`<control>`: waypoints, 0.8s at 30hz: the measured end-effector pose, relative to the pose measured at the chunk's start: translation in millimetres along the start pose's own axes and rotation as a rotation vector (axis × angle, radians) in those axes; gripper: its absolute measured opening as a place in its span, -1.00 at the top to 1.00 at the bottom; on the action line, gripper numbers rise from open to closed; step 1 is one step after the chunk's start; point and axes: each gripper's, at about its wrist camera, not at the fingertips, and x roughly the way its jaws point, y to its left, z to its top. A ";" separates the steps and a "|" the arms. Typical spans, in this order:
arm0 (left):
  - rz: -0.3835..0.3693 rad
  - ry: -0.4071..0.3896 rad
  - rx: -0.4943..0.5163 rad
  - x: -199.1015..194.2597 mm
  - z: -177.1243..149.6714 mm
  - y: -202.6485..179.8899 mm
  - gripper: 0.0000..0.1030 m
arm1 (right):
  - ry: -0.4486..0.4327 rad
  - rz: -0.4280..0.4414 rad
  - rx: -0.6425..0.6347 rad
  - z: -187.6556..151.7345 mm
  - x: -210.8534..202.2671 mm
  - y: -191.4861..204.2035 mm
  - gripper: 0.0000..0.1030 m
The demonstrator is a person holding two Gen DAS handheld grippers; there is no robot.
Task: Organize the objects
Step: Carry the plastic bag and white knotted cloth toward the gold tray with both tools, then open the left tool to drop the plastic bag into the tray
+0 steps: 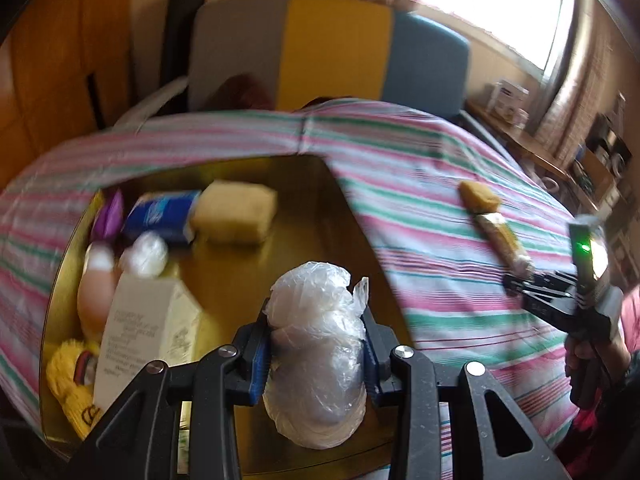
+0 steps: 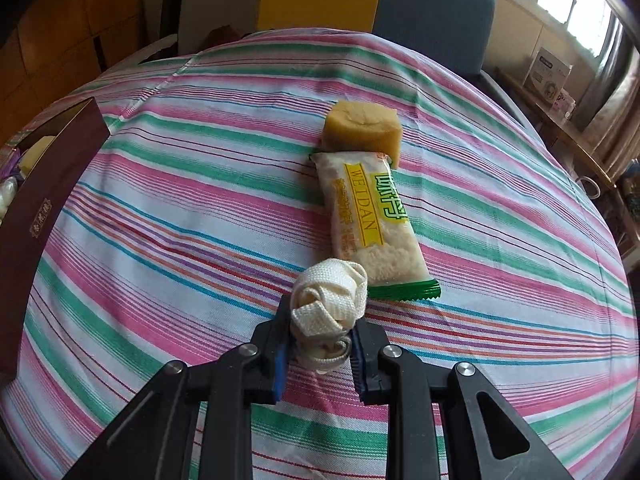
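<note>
My left gripper (image 1: 316, 344) is shut on a crumpled clear plastic bag (image 1: 316, 356) and holds it above the gold inside of an open box (image 1: 296, 216). The box holds a yellow sponge (image 1: 234, 212), a blue tissue pack (image 1: 162, 214), a white carton (image 1: 148, 332), a yellow knit thing (image 1: 72, 380) and several small items. My right gripper (image 2: 318, 350) is shut on a knotted cream webbing strap (image 2: 328, 300), low over the striped cloth (image 2: 180, 240). It also shows in the left wrist view (image 1: 516, 284). A Weidan snack bar (image 2: 370, 216) and a yellow sponge cube (image 2: 362, 126) lie just ahead.
The box's dark red outer wall (image 2: 44, 208) stands at the left in the right wrist view. Grey, yellow and blue chair backs (image 1: 332, 48) stand behind the table. A cluttered wooden shelf (image 1: 532, 148) runs along the right under a window.
</note>
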 end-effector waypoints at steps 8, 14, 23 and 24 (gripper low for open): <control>-0.072 0.055 -0.155 11.6 4.8 53.1 0.29 | 0.009 -0.007 -0.006 1.8 1.2 0.4 0.51; -0.006 0.027 -0.093 29.6 30.8 46.3 0.28 | 0.016 -0.014 -0.011 1.6 1.0 1.7 0.51; 0.097 0.107 -0.097 67.5 48.8 65.0 -0.13 | 0.016 -0.014 -0.011 1.9 0.7 2.7 0.51; 0.107 0.108 -0.096 67.4 48.7 66.7 -0.13 | 0.016 -0.015 -0.013 1.9 0.8 2.7 0.51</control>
